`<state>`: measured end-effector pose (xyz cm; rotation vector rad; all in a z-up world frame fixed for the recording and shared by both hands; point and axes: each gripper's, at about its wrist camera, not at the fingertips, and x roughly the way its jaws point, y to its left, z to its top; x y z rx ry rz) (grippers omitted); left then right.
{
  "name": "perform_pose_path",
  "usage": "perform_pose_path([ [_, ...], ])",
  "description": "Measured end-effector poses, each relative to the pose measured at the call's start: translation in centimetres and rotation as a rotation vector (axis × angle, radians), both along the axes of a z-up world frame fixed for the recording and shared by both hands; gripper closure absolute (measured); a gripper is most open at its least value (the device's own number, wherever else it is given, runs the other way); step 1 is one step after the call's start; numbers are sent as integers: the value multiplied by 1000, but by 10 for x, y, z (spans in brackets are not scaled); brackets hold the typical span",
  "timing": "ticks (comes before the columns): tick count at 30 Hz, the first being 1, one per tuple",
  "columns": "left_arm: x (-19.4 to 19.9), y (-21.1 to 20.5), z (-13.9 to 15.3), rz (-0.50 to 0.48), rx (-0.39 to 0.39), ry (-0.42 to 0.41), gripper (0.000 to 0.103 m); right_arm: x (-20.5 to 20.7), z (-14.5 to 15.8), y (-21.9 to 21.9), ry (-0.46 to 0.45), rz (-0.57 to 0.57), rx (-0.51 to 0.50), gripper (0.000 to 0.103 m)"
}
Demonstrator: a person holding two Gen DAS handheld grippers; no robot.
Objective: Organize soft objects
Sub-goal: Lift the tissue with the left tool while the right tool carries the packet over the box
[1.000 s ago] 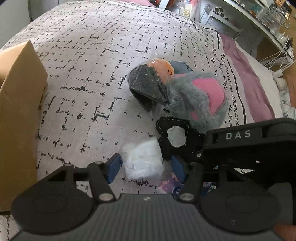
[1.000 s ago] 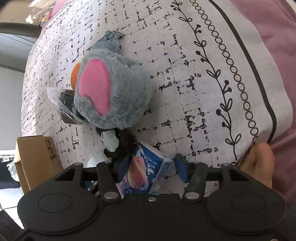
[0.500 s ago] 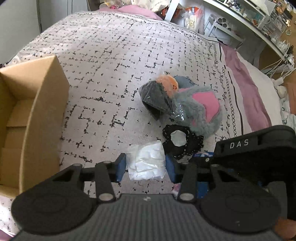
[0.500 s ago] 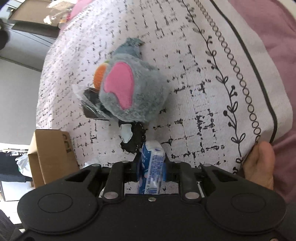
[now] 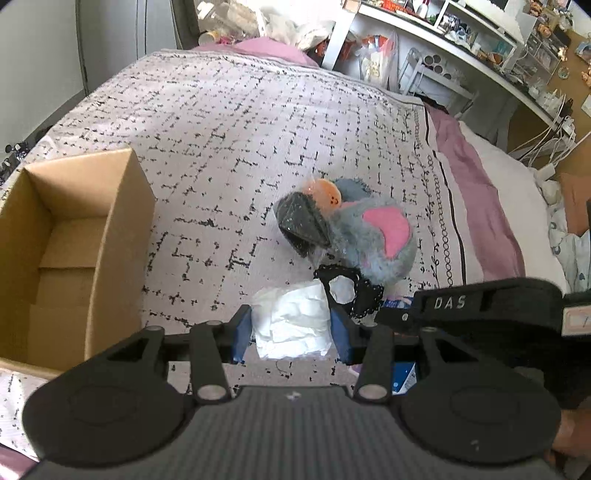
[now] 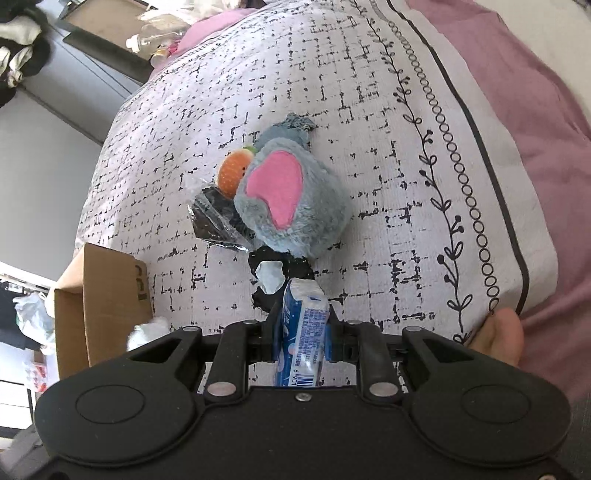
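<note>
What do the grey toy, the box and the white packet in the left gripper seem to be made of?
Grey toy: plush, fuzzy pile, with a smooth pink patch. Box: plain brown cardboard, matte. White packet in the left gripper: probably tissue or cloth inside thin, creased clear film; uncertain.

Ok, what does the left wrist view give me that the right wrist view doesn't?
Only the left wrist view shows the inside of the cardboard box, open at the top, and the left gripper closed on the white wad. It also shows the shelves beyond the bed.

Only the right wrist view shows the right gripper clamped on the blue tissue pack, its barcode end toward the camera.

Both show the grey plush, the orange toy, the bagged dark item and the black lace ring on the bedspread.
</note>
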<state>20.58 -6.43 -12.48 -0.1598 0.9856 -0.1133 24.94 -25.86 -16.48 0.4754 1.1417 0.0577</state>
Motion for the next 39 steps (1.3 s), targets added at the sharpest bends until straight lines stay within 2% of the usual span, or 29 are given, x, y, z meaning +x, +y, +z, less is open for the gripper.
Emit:
perform_pose_path([
  [2, -2, 3, 4, 4, -2, -10, 58, -2, 4, 3, -13, 6, -11, 82],
  [5, -5, 9, 11, 12, -10, -25, 58, -7, 10, 7, -17, 25, 40, 82],
  [21, -16, 55, 54, 61, -13, -118, 58, -14, 57, 63, -166, 87, -86, 82],
  [28, -20, 89, 64, 109, -15, -139, 58, -18, 74, 97, -228, 130, -88, 82],
  [31, -21, 105, 67, 129, -13, -147, 58, -18, 81, 111, -256, 155, -59, 82],
  [39, -22, 150, 61, 206, -15, -134, 58, -20, 91, 149, -290, 219, -70, 82],
])
